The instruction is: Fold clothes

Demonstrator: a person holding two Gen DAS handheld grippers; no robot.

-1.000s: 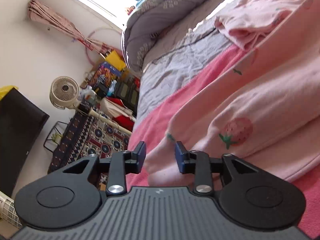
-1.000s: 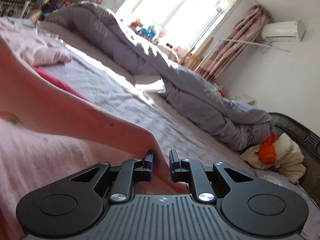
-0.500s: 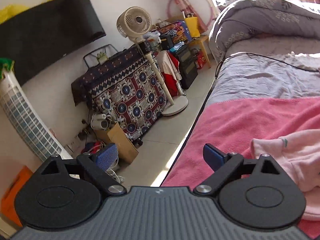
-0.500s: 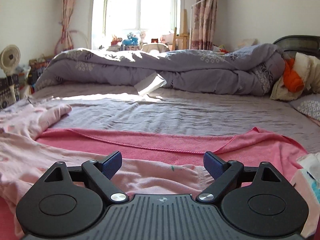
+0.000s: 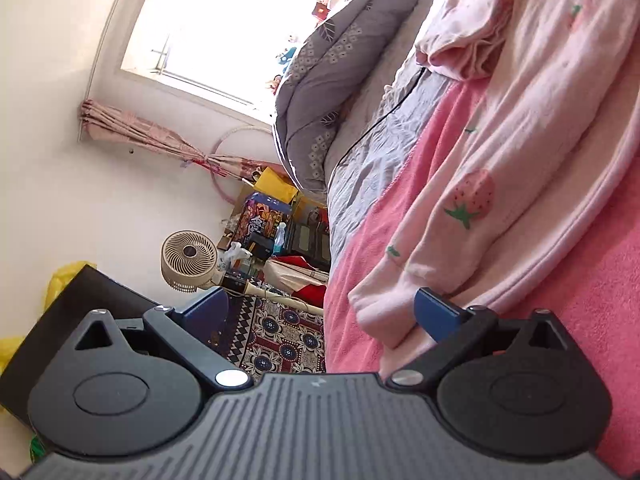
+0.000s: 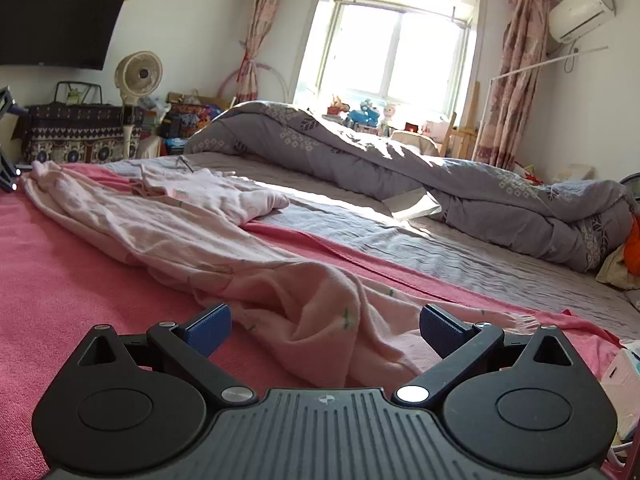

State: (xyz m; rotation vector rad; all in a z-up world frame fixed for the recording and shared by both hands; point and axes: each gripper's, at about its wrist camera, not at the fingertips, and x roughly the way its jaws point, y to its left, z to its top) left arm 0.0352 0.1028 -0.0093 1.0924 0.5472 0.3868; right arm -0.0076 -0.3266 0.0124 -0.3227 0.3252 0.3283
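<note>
Both spread wide, gripping nothing: left gripper (image 5: 320, 312) at the pink pajamas' (image 5: 480, 208) cuff, right gripper (image 6: 325, 330) over bunched fabric on pink blanket (image 6: 60, 280).

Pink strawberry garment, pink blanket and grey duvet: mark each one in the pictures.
pink strawberry garment (image 5: 472, 196): left wrist view, on the printed strawberry.
pink blanket (image 6: 60, 280): right wrist view, bare stretch left of the garment.
grey duvet (image 6: 500, 200): right wrist view, on the rolled bulk across the bed.

garment (image 5: 500, 152): pale pink, red strawberries with green leaves
towel (image 6: 60, 280): bright pink
duvet (image 6: 400, 168): grey, white leaf print
gripper pads (image 6: 208, 328): blue
</note>
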